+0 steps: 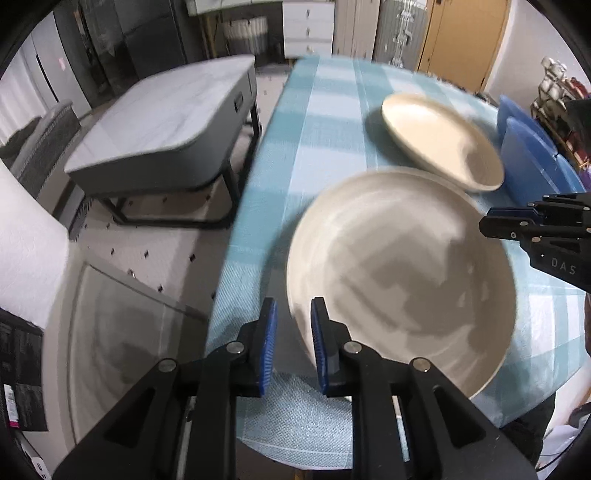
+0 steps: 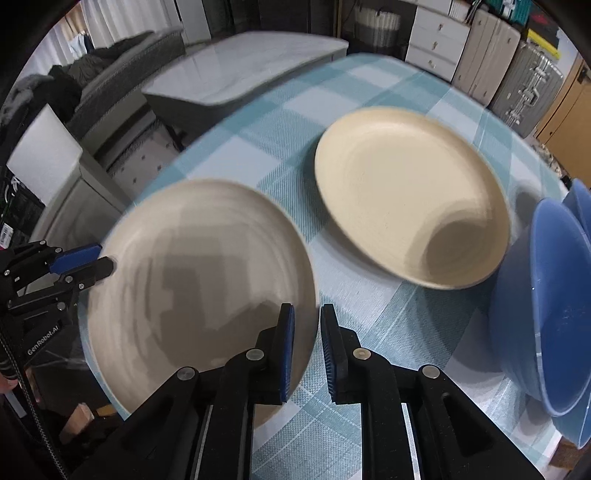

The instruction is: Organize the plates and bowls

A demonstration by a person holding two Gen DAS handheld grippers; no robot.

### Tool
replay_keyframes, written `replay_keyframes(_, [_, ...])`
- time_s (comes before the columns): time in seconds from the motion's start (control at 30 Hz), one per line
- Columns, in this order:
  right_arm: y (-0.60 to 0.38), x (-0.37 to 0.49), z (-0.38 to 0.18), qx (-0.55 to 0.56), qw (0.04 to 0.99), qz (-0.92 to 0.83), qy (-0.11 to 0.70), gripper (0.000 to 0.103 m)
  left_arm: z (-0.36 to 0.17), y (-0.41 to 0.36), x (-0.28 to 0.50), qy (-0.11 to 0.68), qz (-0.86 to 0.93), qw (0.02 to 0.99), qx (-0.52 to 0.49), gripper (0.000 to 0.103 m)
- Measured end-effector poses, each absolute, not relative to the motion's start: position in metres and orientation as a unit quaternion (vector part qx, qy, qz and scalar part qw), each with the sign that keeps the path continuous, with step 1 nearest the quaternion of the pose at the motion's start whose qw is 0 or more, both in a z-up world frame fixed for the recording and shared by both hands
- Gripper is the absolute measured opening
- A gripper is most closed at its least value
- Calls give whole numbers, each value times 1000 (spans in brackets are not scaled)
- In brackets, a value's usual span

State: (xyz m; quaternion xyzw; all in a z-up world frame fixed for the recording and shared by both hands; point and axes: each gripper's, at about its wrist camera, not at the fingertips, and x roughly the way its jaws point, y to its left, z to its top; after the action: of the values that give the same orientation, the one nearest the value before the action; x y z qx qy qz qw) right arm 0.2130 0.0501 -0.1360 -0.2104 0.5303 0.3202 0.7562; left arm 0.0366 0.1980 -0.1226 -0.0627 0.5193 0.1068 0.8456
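The near plate (image 1: pixel 402 280) is a round, shallow, off-white dish with a smooth matt glaze and faint concentric rings; it sits at the near end of the desk (image 1: pixel 325 125), and its left side juts past the desk's edge; motion blur softens its rim. The left tool (image 1: pixel 295 310) is nearly together, its ribbed blue pads clamped on the plate's left rim; the right tool (image 2: pixel 306 314) is likewise nearly closed, pinching the opposite rim; whether the plate is lifted or resting I cannot tell. Just behind it lies the far plate (image 1: pixel 439 140), creamier in tone, the same round shallow shape, flat on the cloth and apart from the first; a grey shadow falls in its bowl. To the right stand blue bowls (image 2: pixel 554 302), translucent plastic, deep-walled, nested or leaning together; the frame's edge cuts them off, so their number is unclear. The desk wears a woven cloth in pale blue and white checks. Beyond its left side is a low grey table (image 1: pixel 166 122) with rounded corners and dark metal legs; at the back, blurred, stand white drawers (image 1: pixel 308 27) and ribbed suitcases (image 2: pixel 524 85).
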Motion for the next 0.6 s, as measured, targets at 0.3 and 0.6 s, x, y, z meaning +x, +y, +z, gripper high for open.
replay_keyframes(0.3, [27,191,-84,-165,817,325,448,15,-66,176,19,427,98,897,-59,46])
replay_keyframes(0.6, [-19,155,-49,-99,877,293,369,44,-38,133,20,388,45,918,-72,82])
